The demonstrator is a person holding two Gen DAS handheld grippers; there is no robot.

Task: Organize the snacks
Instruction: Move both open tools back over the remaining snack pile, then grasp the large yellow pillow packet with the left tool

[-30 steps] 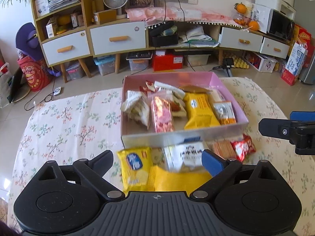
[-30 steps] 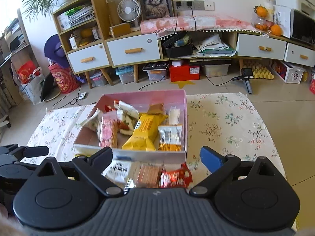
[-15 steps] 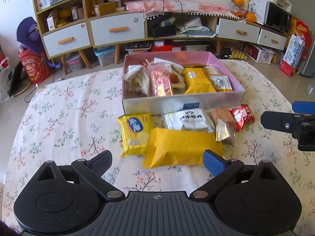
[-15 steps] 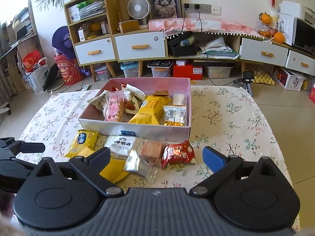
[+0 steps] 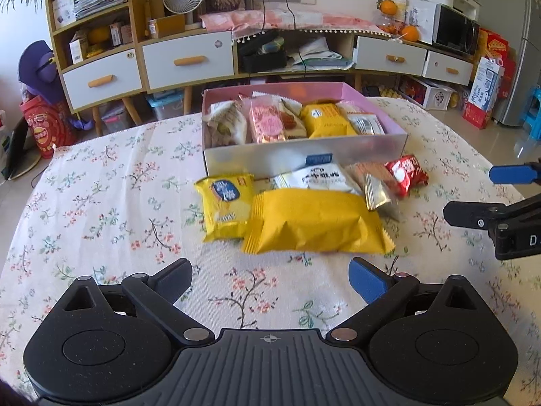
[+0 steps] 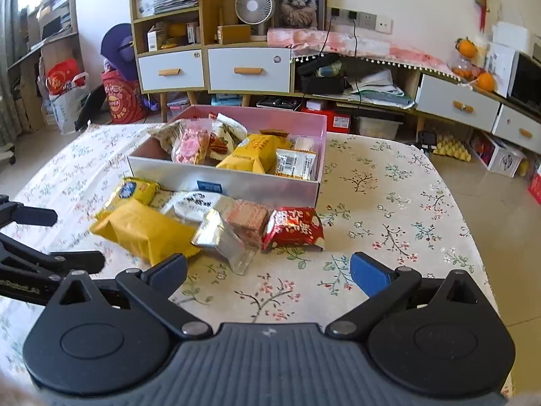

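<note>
On the round table with its cream, flower-printed cloth (image 5: 101, 203), a shallow rectangular box (image 5: 304, 150) with pink inner walls and a silvery front wall holds a row of wrapped snacks: a pale packet at its left end, a pink-patterned clear packet (image 5: 268, 123) next, a yellow packet (image 5: 326, 120) right of that, and a small white-and-orange packet at its right end.

Just in front of the box's silvery wall lies a loose cluster. A large plain yellow pillow pack (image 5: 314, 225) sits nearest the cameras. A smaller yellow packet with a blue round label (image 5: 226, 204) lies at its left, touching or overlapping it. A white packet with dark print (image 5: 318, 177) lies between the large pack and the box. Right of that sits a clear-wrapped brown wafer (image 6: 247, 220), with a silver foil packet (image 6: 223, 238) leaning across its front. A red foil packet (image 6: 292, 226) marks the cluster's right end.

The left gripper (image 5: 270, 279) hovers short of the large yellow pack, jaws spread wide, nothing between them. The right gripper (image 6: 268, 270) hangs short of the silver and red packets, jaws equally wide and empty. Each gripper shows at the edge of the other's view.

Behind the box stands a wooden cabinet with white drawers (image 6: 248, 69).
</note>
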